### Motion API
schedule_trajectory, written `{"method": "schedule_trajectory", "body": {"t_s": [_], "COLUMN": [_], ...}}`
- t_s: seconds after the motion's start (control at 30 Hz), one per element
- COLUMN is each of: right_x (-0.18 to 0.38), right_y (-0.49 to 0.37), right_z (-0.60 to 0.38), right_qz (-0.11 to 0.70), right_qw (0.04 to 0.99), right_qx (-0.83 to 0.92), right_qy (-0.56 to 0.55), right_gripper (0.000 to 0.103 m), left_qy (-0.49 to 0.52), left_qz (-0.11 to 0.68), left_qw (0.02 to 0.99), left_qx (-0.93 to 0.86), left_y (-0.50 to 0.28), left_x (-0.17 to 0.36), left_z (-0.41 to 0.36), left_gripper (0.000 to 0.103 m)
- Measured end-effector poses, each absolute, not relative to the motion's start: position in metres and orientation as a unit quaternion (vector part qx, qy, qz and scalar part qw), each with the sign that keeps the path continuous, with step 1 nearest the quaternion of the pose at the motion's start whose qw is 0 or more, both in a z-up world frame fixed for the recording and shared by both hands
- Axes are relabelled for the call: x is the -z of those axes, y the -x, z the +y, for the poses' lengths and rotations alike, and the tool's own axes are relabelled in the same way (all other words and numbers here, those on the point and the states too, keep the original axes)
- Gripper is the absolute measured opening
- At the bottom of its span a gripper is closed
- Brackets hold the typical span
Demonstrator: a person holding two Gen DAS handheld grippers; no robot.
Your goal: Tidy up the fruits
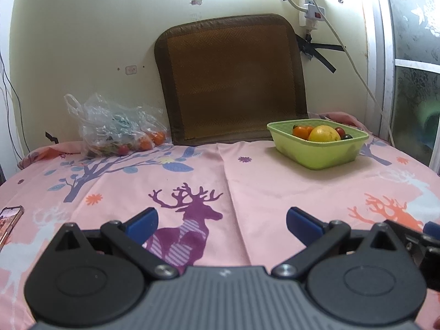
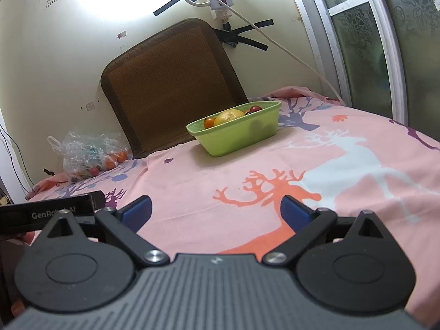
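A light green tub [image 1: 321,156] [image 2: 236,140] stands at the far right of the table. In it lie a large yellow fruit [image 1: 324,134] [image 2: 228,117], an orange fruit [image 1: 302,132] [image 2: 209,122] and small dark red tomatoes [image 1: 340,131] [image 2: 255,109]. A clear plastic bag [image 1: 110,126] [image 2: 82,156] with more small orange and red fruits sits at the far left by the wall. My left gripper [image 1: 221,221] is open low over the cloth, nothing between its blue fingers. My right gripper [image 2: 216,210] is open too, empty, well short of the tub.
The table wears a pink cloth [image 1: 247,181] [image 2: 330,165] printed with deer and trees. A brown woven cushion [image 1: 233,79] [image 2: 170,82] leans on the back wall. A phone [image 1: 9,220] lies at the left edge. Cables and a power strip [image 1: 310,13] hang at the right.
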State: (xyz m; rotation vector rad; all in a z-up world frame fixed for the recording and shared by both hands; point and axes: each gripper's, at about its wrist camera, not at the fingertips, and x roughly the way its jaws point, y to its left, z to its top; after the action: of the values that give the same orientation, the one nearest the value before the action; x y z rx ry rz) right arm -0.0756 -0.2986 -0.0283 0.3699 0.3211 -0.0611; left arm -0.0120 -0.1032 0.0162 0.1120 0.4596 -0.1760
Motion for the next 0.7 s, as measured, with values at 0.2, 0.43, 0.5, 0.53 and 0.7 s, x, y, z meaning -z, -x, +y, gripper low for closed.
{"method": "schedule_trajectory", "body": {"t_s": [0.2,0.43,0.5,0.53,0.7], "right_x": [0.029,0.029,0.029,0.029,0.029], "right_y": [0.074,0.074,0.075,0.075,0.075], "right_z": [-0.299,-0.3,-0.3,-0.3,-0.3], "right_qz": [0.163,0.162,0.161,0.161,0.162], "right_qw": [0.969,0.969,0.969,0.969,0.969], "right_qx": [0.03,0.031,0.03,0.03,0.031], "right_qy": [-0.185,-0.185,-0.185,-0.185,-0.186], "right_gripper": [0.101,0.101,0.101,0.101,0.101], "left_qy": [-0.042,-0.043,-0.048,-0.051,-0.053], "left_qz": [0.272,0.296,0.297,0.297,0.302], "left_qw": [0.956,0.949,0.948,0.948,0.946], "left_qx": [0.101,0.102,0.102,0.102,0.101], "left_y": [0.003,0.0,0.001,0.001,0.0], "left_x": [-0.012,-0.007,-0.007,-0.007,-0.006], "left_z": [-0.1,-0.101,-0.102,-0.103,-0.104], "left_gripper": [0.103,0.103,0.103,0.103,0.103]}}
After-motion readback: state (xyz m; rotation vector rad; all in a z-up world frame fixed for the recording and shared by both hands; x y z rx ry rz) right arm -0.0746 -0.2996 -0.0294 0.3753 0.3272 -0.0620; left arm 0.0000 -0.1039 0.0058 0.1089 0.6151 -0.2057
